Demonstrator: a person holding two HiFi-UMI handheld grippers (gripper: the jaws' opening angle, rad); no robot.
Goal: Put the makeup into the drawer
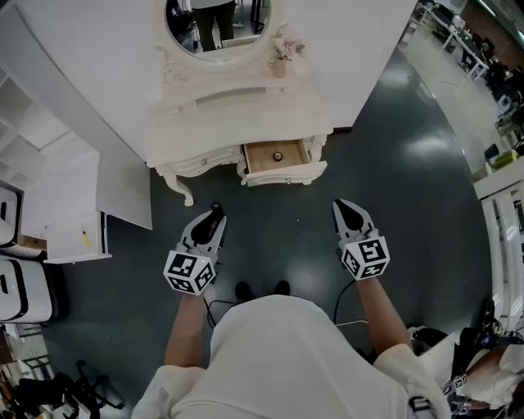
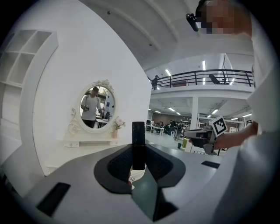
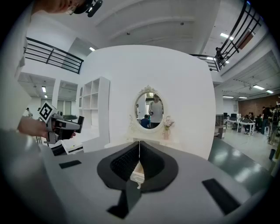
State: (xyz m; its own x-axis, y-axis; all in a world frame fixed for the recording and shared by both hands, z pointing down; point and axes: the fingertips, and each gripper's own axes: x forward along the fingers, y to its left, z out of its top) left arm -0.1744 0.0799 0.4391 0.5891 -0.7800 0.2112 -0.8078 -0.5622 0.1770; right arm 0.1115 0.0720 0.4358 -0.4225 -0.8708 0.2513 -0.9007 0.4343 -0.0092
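Our left gripper (image 1: 214,216) fingers pinch a makeup tube (image 2: 138,144), right gripper (image 1: 345,206) fingers pressed together, open drawer (image 1: 282,174) at 12 o'clock unreached

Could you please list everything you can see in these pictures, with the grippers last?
dressing table: one, cream, against the white wall
mirror: one, oval, on the table
flower vase: one, pinkish, right of the mirror
drawer: one, wooden inside, open, table's right
round item: one, dark, in the drawer
shelf unit: one, white, left of table
makeup tube: one, black, in left gripper
left gripper: one, grey, shut on the tube
right gripper: one, grey, jaws together, empty
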